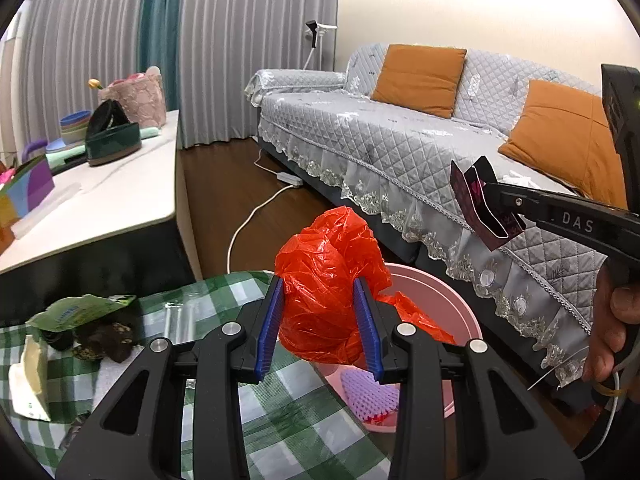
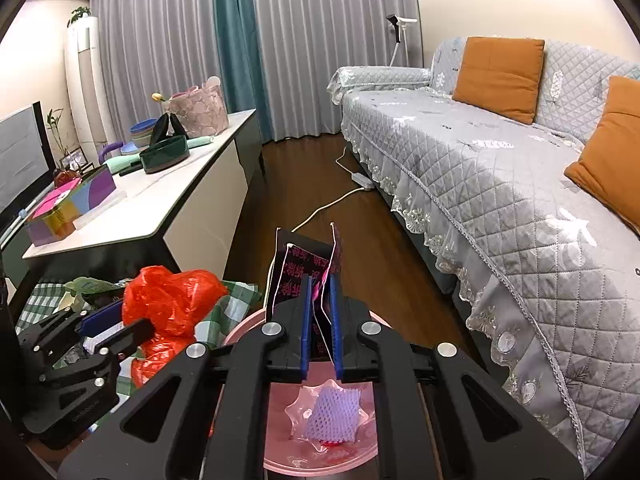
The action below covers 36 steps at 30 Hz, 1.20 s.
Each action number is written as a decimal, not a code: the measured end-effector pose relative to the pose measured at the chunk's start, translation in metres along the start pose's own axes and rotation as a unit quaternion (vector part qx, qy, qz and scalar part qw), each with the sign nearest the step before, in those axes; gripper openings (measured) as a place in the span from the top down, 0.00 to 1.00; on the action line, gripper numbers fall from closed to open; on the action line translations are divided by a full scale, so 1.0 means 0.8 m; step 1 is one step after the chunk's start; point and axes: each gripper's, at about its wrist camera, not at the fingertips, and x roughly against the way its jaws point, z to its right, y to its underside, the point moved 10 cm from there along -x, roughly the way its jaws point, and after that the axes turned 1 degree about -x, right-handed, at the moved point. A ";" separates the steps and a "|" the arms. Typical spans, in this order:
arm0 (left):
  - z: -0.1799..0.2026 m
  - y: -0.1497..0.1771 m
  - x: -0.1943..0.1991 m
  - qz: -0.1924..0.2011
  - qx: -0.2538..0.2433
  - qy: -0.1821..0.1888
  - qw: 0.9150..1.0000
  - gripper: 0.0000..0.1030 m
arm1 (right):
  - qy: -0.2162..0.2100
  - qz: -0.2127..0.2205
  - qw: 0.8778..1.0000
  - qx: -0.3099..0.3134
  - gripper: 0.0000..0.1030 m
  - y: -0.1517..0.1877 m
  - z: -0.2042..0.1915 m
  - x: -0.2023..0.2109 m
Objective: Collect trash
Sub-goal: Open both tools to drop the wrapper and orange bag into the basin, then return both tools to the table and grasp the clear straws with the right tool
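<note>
My left gripper point(image 1: 320, 320) is shut on a crumpled red plastic bag point(image 1: 328, 276) and holds it over the near rim of a pink bin point(image 1: 440, 292). The bag also shows in the right wrist view point(image 2: 168, 300). My right gripper point(image 2: 320, 312) is shut on a dark folded wrapper with pink print point(image 2: 304, 264), held above the pink bin point(image 2: 280, 408). In the left wrist view that wrapper point(image 1: 480, 204) hangs from the right gripper point(image 1: 496, 204) at the right. A purple foam net point(image 2: 334, 416) lies in the bin.
A table with a green checked cloth point(image 1: 288, 404) holds a green packet point(image 1: 80, 312), dark scraps point(image 1: 108, 340) and a white wrapper point(image 1: 30, 376). A grey sofa point(image 2: 500, 184) runs along the right. A white side table point(image 2: 160, 196) stands left. A cable point(image 2: 320, 210) crosses the floor.
</note>
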 end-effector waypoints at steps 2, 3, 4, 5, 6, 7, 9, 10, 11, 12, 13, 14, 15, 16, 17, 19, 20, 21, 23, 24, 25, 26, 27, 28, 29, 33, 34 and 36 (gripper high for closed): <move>0.001 0.000 -0.005 -0.003 0.000 0.001 1.000 0.66 | 0.001 -0.003 1.000 -0.003 0.91 0.001 0.002 -0.004; 0.002 0.000 -0.008 -0.004 -0.001 0.002 1.000 0.66 | 0.000 -0.004 1.000 -0.004 0.91 0.002 0.002 -0.006; 0.003 0.001 -0.011 -0.006 -0.002 0.003 1.000 0.66 | 0.001 -0.005 1.000 -0.004 0.91 0.002 0.003 -0.007; 0.003 0.001 -0.013 -0.007 -0.002 0.004 1.000 0.66 | 0.001 -0.005 1.000 -0.004 0.91 0.002 0.004 -0.009; 0.004 0.001 -0.016 -0.008 -0.003 0.005 1.000 0.66 | 0.001 -0.006 1.000 -0.004 0.91 0.003 0.004 -0.010; 0.005 0.001 -0.018 -0.009 -0.003 0.006 1.000 0.66 | 0.002 -0.007 1.000 -0.004 0.91 0.003 0.004 -0.011; 0.006 0.001 -0.022 -0.010 -0.003 0.008 1.000 0.66 | 0.002 -0.008 1.000 -0.004 0.91 0.004 0.003 -0.013; 0.006 0.000 -0.024 -0.011 -0.004 0.008 1.000 0.66 | 0.001 -0.009 1.000 -0.004 0.91 0.005 0.004 -0.015; 0.006 -0.001 -0.025 -0.011 -0.004 0.009 1.000 0.66 | 0.001 -0.009 1.000 -0.004 0.91 0.005 0.003 -0.015; 0.007 -0.001 -0.027 -0.011 -0.004 0.010 1.000 0.66 | 0.001 -0.010 1.000 -0.004 0.91 0.005 0.003 -0.016; 0.008 -0.001 -0.027 -0.011 -0.005 0.011 1.000 0.66 | 0.001 -0.010 1.000 -0.004 0.90 0.006 0.003 -0.017; 0.009 -0.002 -0.028 -0.011 -0.005 0.012 1.000 0.65 | 0.001 -0.010 1.000 -0.004 0.89 0.006 0.003 -0.017; 0.009 -0.002 -0.029 -0.012 -0.006 0.015 1.000 0.65 | 0.002 -0.010 1.000 -0.003 0.86 0.006 0.002 -0.017; 0.012 -0.002 -0.031 -0.013 -0.006 0.020 1.000 0.63 | 0.005 -0.008 1.000 -0.004 0.81 0.005 0.003 -0.017; 0.013 -0.002 -0.032 -0.016 -0.008 0.024 1.000 0.59 | 0.007 -0.008 1.000 -0.005 0.76 0.005 0.004 -0.018; 0.014 -0.001 -0.034 -0.021 -0.010 0.021 0.999 0.50 | 0.007 -0.005 1.000 -0.009 0.52 0.004 0.005 -0.017; 0.013 -0.001 -0.033 -0.021 -0.010 0.018 1.000 0.48 | 0.008 -0.005 1.000 -0.010 0.50 0.004 0.005 -0.017; 0.013 0.000 -0.031 -0.020 -0.007 0.016 1.000 0.48 | 0.009 -0.005 1.000 -0.011 0.49 0.003 0.005 -0.017; 0.008 0.000 -0.025 -0.019 -0.002 0.014 1.000 0.48 | 0.009 -0.003 1.000 -0.013 0.49 0.002 0.006 -0.016; 0.006 0.000 -0.020 -0.018 -0.002 0.013 1.000 0.48 | 0.008 -0.002 1.000 -0.015 0.49 0.002 0.006 -0.015; 0.005 0.001 -0.016 -0.018 -0.002 0.011 1.000 0.48 | 0.007 -0.001 1.000 -0.016 0.49 0.001 0.005 -0.014; 0.003 0.002 -0.011 -0.018 -0.002 0.010 1.000 0.48 | 0.006 0.000 1.000 -0.017 0.49 0.000 0.004 -0.013; 0.000 0.002 -0.006 -0.017 -0.003 0.007 1.000 0.49 | 0.002 0.001 1.000 -0.018 0.49 0.000 0.002 -0.012; -0.002 0.002 0.000 -0.016 -0.003 0.004 1.000 0.50 | 0.000 0.002 1.000 -0.019 0.49 0.000 -0.001 -0.010; -0.004 0.003 0.006 -0.015 -0.002 0.002 1.000 0.52 | -0.003 0.003 1.000 -0.019 0.49 0.000 -0.004 -0.009; -0.021 0.004 0.040 -0.007 0.006 -0.008 1.000 0.57 | -0.020 0.009 1.000 -0.020 0.49 -0.002 -0.022 -0.002; -0.027 0.005 0.053 -0.004 0.005 -0.012 1.000 0.59 | -0.029 0.011 0.999 -0.019 0.49 -0.002 -0.032 0.001; -0.038 0.008 0.069 -0.002 0.006 -0.020 1.000 0.62 | -0.039 0.013 0.999 -0.016 0.49 -0.002 -0.046 0.004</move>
